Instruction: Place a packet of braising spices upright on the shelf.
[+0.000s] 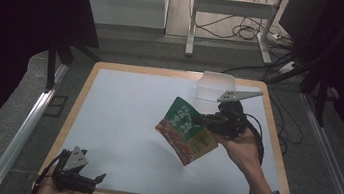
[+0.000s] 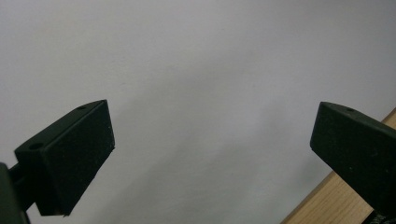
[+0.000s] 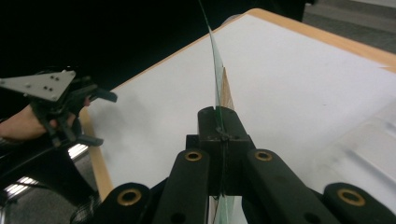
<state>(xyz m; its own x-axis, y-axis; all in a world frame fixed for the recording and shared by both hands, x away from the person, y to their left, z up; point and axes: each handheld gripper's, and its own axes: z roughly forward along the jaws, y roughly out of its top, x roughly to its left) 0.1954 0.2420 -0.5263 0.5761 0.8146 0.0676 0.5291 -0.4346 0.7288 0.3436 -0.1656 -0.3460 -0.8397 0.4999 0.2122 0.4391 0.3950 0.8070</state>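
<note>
One green snack packet [image 1: 186,130]; one clear plastic container [image 1: 216,85]; two claws, the left claw [image 1: 96,180] and the right claw [image 1: 206,119]; one tabletop [image 1: 117,115].

Our left gripper [image 2: 212,154], its two black jaws set wide apart with nothing between them, our white table surface [image 2: 196,70] beneath, the table's wooden edge [image 2: 327,205] at the lower right corner

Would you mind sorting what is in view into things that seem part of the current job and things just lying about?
In use:
- green and red snack packet, clamped edge-on in the right tool
- clear plastic container, likely involved, near that tool

Not in use:
- left tool, open, at the table's near edge
- metal stand and cables on the floor beyond
</note>
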